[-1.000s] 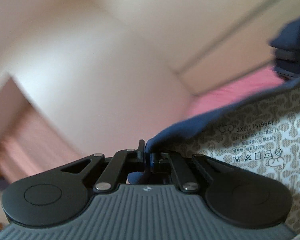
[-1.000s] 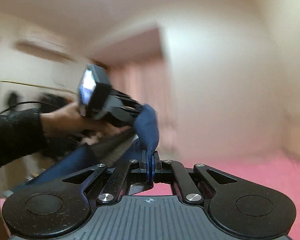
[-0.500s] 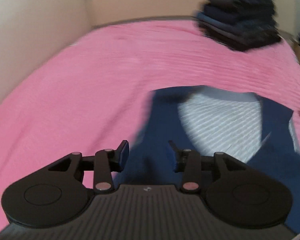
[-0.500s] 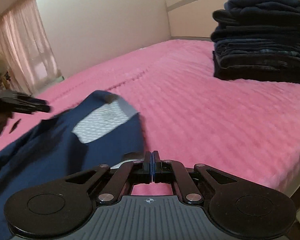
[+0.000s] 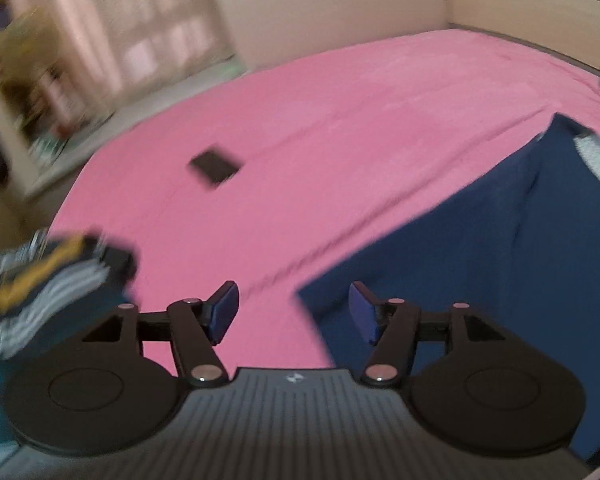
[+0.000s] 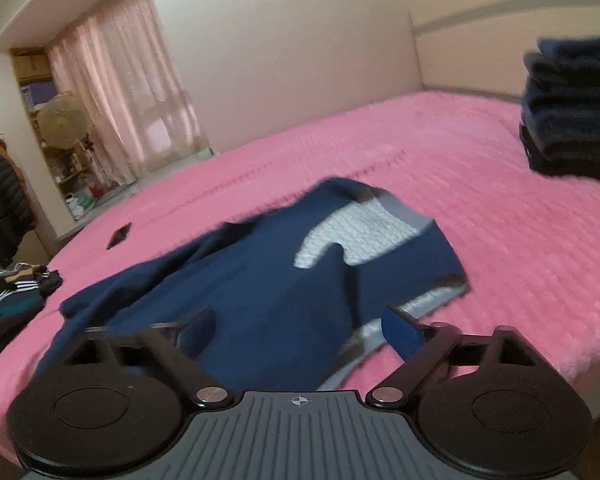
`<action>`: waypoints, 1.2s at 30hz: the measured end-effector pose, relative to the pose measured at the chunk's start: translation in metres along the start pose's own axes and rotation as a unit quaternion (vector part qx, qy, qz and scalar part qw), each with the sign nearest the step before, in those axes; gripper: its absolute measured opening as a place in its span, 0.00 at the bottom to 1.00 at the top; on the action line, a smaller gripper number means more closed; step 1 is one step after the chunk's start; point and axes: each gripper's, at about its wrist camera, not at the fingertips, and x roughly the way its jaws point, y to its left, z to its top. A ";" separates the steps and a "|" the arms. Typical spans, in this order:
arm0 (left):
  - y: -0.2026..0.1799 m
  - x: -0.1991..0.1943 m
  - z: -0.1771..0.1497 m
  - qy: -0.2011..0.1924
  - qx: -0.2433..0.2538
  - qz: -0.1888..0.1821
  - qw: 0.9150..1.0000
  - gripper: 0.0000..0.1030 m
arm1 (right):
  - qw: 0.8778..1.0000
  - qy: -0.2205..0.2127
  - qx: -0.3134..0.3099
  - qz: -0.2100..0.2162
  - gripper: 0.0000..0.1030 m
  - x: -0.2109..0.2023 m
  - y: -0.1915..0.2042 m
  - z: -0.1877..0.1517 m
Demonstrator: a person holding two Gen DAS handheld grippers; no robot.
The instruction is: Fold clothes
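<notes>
Right wrist: right gripper (image 6: 300,330) opening over navy garment (image 6: 260,280), nothing pinched; left gripper (image 5: 294,312) likewise.

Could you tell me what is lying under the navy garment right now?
The navy garment lies spread on the pink bedcover, which shows all around it. Whatever else might be beneath the cloth is covered.

Soft, even daylight is admitted through the pink curtains (image 6: 116,92); no glare or hard shadows are seen on the pink bedspread (image 6: 480,208). Strong motion blur is seen in the left wrist view: curtains, shelves and the pile of clothes (image 5: 40,280) at left are smeared. The right wrist view is sharper, though the navy garment (image 6: 260,292) and stacked dark clothes (image 6: 572,108) are softened. Fisheye bending and dark corner vignetting are noted in both views.
</notes>
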 end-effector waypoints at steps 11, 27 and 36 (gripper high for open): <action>-0.008 0.073 -0.030 0.016 -0.023 -0.038 0.999 0.55 | 0.985 0.058 -0.156 0.039 0.86 0.087 0.042 0.059; -0.002 0.151 -0.019 -0.009 -0.122 -0.131 0.984 0.00 | 0.932 0.152 -0.298 0.137 0.74 0.313 0.057 0.116; 0.018 0.129 -0.010 -0.030 -0.151 -0.137 0.978 0.01 | 0.912 0.200 -0.319 0.165 0.17 0.359 0.075 0.101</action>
